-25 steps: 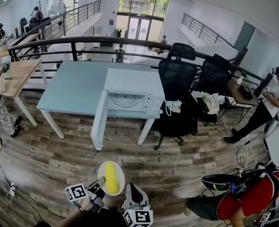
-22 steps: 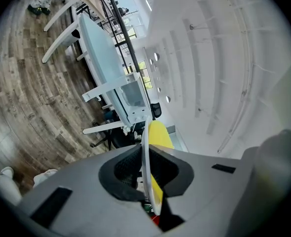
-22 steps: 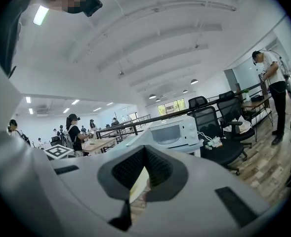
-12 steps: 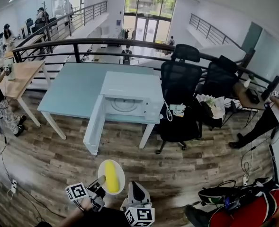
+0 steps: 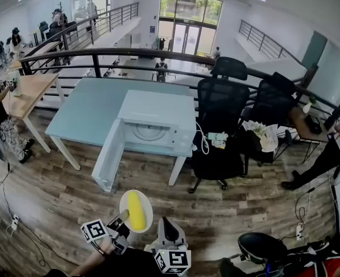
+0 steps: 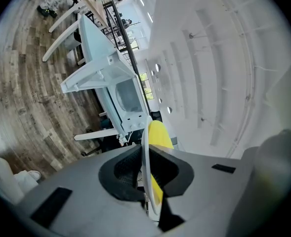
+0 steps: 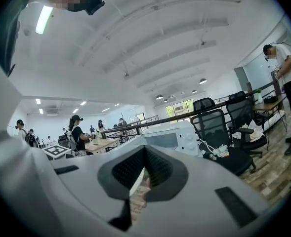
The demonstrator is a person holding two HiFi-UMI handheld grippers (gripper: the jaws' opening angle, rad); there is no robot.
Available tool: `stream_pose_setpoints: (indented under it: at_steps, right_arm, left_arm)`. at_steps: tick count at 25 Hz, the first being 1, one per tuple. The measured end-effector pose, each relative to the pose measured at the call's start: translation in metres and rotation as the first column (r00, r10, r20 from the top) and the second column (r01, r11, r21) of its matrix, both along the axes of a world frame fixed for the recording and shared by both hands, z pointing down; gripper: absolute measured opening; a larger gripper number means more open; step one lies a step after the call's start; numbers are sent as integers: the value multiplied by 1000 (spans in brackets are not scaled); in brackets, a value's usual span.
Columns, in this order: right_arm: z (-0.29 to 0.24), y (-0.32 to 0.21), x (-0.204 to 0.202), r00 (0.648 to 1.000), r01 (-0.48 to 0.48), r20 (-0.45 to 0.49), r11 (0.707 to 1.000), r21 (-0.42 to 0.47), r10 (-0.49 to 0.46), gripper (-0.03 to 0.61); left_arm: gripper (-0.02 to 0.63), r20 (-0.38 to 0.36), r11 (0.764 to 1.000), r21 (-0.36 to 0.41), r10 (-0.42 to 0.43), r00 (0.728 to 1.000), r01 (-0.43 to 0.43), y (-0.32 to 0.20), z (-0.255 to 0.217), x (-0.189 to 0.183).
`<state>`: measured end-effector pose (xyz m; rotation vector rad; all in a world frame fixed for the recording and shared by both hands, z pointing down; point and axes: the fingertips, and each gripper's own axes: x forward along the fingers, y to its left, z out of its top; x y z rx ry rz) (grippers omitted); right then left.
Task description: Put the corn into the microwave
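Observation:
A yellow corn cob [image 5: 135, 208] lies on a small white plate [image 5: 148, 213] held out over the wooden floor. My left gripper [image 5: 122, 219] is shut on the plate's near-left rim. In the left gripper view the plate [image 6: 144, 132] stands edge-on between the pads, and the corn [image 6: 160, 134] shows beyond them. My right gripper [image 5: 167, 229] is just right of the plate, apart from it, with its jaws shut and nothing held [image 7: 145, 166]. The white microwave [image 5: 157, 123] stands ahead on the pale blue table [image 5: 86, 111], its door [image 5: 109, 157] swung wide open to the left.
Two black office chairs [image 5: 219, 117] stand right of the table, with a cluttered seat and cables beside them. A black railing [image 5: 100, 56] runs behind the table. A wooden desk [image 5: 22, 94] and people stand at far left. Bags [image 5: 285, 255] lie at lower right.
Both grippers and the plate with the corn have travelled forward toward the table. The microwave and its open door now look nearer and larger. The grip on the plate is unchanged.

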<state>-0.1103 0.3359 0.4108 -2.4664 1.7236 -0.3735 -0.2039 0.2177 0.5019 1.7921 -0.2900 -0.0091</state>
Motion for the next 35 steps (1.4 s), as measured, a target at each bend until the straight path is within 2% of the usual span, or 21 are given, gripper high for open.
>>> stream_pose_setpoints:
  at_steps: [3,11,20,25,35]
  right_arm:
    - [0,-1,14,1000,15,-6,1000,0,-15,8]
    - [4,1,40,999,40,-11,999,8,-40,8]
    - [13,6,65,1000,14,19,1000,0,-14,8]
    - [17,9,74,1000,8,24,1000,-12,-7,8]
    - [24,2,111,1000,-28,9,998,-49,28,8]
  left_arm:
    - [25,-20,1000,-8,-15,1000,15,1,-3,15]
    - [25,-14,999,-1,-47,999,47,1,1,36]
    - [25,21,998,-12,-67,998,67,1,8,50]
    - [25,6,997,-7,-79,997,79,-2,7,58]
    - [25,24,995,-32,-89,996,90,-21,25,85]
